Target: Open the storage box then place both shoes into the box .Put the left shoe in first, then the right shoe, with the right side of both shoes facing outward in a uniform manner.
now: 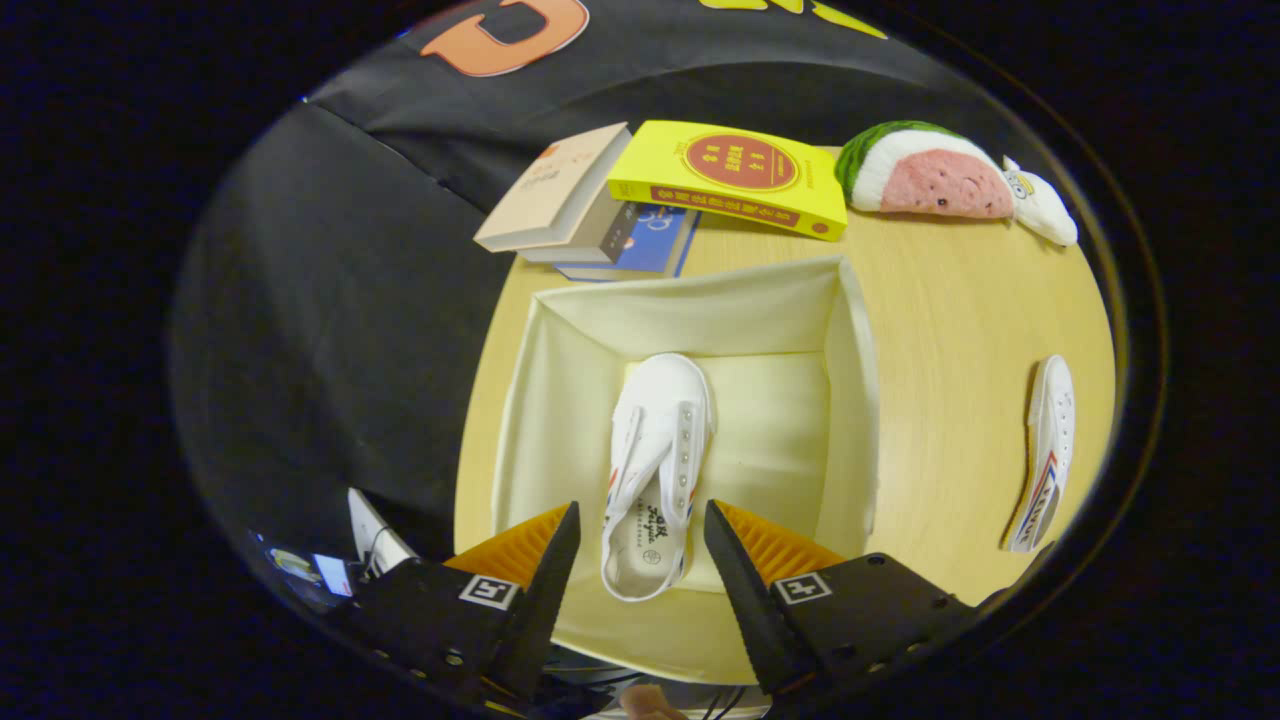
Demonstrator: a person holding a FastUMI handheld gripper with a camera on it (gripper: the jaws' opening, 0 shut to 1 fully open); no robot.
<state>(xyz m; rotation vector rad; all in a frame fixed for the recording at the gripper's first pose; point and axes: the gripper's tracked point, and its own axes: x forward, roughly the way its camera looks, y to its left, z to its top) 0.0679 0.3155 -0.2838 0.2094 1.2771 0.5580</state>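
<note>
Shoe [655, 460], white canvas slip-on with striped trim: lies inside the storage box [860, 400], on the box floor left of centre, toe pointing away from the fingers, heel end nearest them and showing between the two tips from this high angle. Fingers [641, 535]: spread wide, above the box's near edge, touching neither the shoe nor the fabric walls (nothing is held). Storage box: cream fabric, open-topped, walls upright, standing on the pale wooden desk [960, 330]. Second shoe [1045, 455], matching white canvas: on the desk to the right of the box, well apart from it, lying on its side with striped trim and sole edge showing. Books, beyond the box's far wall: a yellow book [735, 175] with a red round emblem, resting partly over a blue book [645, 245]; beside them on the left a beige book [555, 190], jutting past the desk edge. Plush watermelon slice [925, 175]: far right corner of the desk, with a small white soft toy [1040, 205] touching its right end.
</note>
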